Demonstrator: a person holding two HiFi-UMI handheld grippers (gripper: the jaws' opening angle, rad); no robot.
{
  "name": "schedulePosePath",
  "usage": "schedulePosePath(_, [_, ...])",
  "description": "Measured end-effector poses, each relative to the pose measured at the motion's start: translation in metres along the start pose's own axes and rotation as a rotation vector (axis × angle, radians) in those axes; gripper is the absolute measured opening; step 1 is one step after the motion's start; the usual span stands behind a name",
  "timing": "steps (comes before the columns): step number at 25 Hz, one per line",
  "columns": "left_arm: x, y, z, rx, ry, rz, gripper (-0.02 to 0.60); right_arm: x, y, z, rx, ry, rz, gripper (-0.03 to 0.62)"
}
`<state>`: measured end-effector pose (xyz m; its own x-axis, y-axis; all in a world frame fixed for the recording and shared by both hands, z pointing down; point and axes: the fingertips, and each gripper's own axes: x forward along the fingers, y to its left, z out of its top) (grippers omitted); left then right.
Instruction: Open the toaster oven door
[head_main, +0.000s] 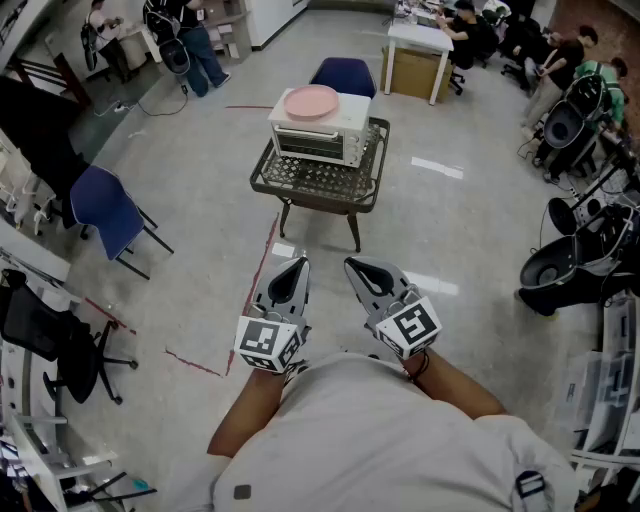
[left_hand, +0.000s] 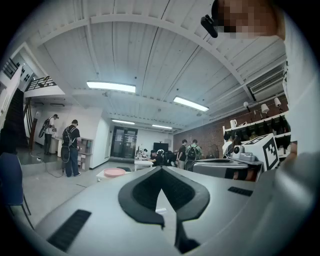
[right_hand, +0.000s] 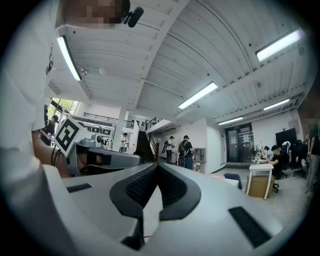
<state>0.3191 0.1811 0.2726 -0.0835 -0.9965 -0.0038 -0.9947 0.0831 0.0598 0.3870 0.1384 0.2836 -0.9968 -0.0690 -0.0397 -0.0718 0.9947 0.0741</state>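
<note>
A white toaster oven (head_main: 318, 135) stands on a low metal mesh table (head_main: 320, 183), its glass door closed and a pink plate (head_main: 311, 101) on top. In the head view both grippers hover close to my body, well short of the table. My left gripper (head_main: 296, 263) is shut and holds nothing. My right gripper (head_main: 354, 265) is also shut and holds nothing. In the left gripper view the closed jaw tips of the left gripper (left_hand: 161, 168) point level toward the room, with the pink plate (left_hand: 115, 171) small and far off. The right gripper (right_hand: 157, 165) likewise shows closed tips.
A blue chair (head_main: 345, 74) stands behind the table and another blue chair (head_main: 106, 208) to the left. Red tape (head_main: 262, 270) runs along the floor toward the table. Black office chairs and equipment line the right side (head_main: 565, 265). People stand and sit at the far end.
</note>
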Motion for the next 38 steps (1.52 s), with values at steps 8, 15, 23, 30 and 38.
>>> schedulePosePath(8, [-0.028,0.034,0.005,-0.004,0.003,-0.026,0.015,0.028,0.034,0.003,-0.004,0.012,-0.020,0.017])
schedulePosePath(15, [-0.065,0.080,0.003,-0.006,0.012,-0.053,0.015,0.063,0.074,0.000,0.037,0.008,-0.070,0.018])
schedulePosePath(23, [-0.095,0.127,-0.008,-0.030,0.031,-0.066,0.015,0.104,0.114,-0.011,0.071,0.043,-0.063,0.018])
schedulePosePath(30, [-0.082,0.143,-0.013,-0.048,0.044,-0.064,0.015,0.126,0.111,-0.013,-0.004,0.077,-0.038,0.018])
schedulePosePath(38, [-0.042,0.183,-0.022,-0.034,0.055,-0.008,0.015,0.175,0.067,-0.035,0.103,0.074,0.006,0.018])
